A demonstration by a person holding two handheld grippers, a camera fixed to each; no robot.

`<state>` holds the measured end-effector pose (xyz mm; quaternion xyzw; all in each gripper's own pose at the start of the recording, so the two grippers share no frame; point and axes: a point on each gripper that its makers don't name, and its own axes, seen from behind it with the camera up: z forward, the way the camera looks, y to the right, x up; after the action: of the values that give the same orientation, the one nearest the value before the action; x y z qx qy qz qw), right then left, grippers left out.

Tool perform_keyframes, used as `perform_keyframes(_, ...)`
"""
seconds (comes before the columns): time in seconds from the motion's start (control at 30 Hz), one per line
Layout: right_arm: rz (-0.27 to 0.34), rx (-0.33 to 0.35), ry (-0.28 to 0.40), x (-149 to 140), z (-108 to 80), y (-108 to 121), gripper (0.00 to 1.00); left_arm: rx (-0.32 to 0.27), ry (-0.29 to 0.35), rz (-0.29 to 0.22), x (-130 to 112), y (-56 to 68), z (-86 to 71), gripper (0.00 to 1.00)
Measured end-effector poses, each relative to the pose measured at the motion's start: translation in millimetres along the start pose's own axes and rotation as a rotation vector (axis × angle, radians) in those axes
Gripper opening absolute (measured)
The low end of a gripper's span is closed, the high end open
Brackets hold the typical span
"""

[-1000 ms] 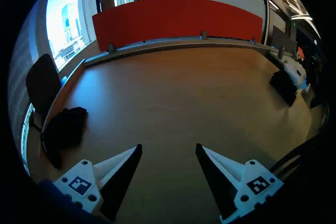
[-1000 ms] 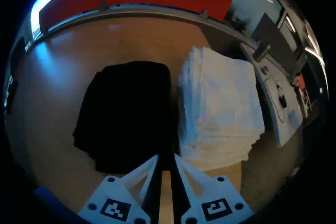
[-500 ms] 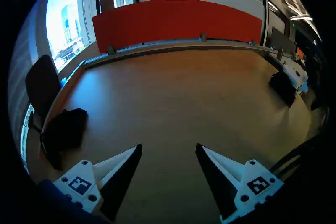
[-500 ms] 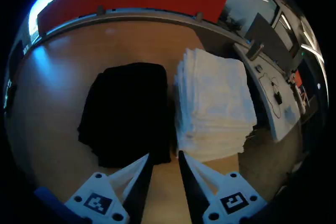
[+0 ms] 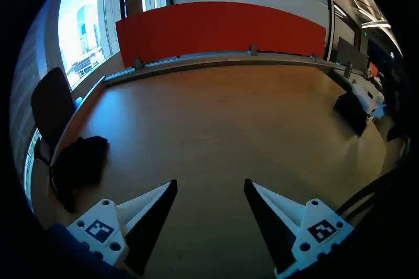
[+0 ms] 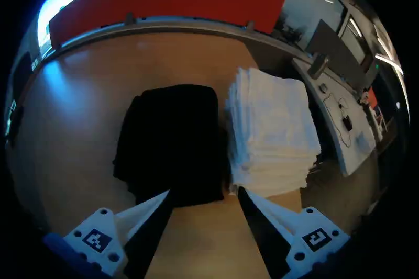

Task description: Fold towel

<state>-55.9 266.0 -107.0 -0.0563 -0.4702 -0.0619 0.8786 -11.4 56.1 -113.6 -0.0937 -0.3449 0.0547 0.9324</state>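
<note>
Right gripper view: black towel [image 6: 170, 143] lies folded just beside white stack [image 6: 272, 132].
Right gripper [image 6: 204, 191] and left gripper [image 5: 210, 181] gape wide, empty; little seems left.

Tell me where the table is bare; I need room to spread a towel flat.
Bare tabletop runs from the left tool to the red divider, right of the dark bundle. Crowded ahead of the right tool: black stack beside white stack.
</note>
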Motion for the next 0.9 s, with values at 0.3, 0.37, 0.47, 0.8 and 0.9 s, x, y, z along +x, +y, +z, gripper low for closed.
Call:
perform_keyframes(0.3, 0.017, 0.004, 0.062, 11, -11.1, -12, 0.98, 0.002, 0.012, -0.007, 3, -2.8, 0.0, 0.94)
perform_keyframes(0.37, 0.018, 0.010, 0.079, 13, -14.1, -16, 0.98, 0.001, 0.013, -0.009, 3, -2.9, 0.4, 0.94)
perform_keyframes(0.47, 0.018, 0.010, 0.099, 15, -17.1, -19, 0.98, -0.002, 0.018, -0.012, 6, -2.7, 0.9, 0.94)
perform_keyframes(0.8, 0.082, 0.034, 0.266, 48, -35.6, -40, 0.98, -0.007, 0.055, -0.019, 20, -3.0, 4.8, 0.94)
perform_keyframes(0.9, 0.104, 0.035, 0.326, 61, -42.6, -46, 0.98, -0.010, 0.070, -0.018, 26, -3.0, 5.5, 0.94)
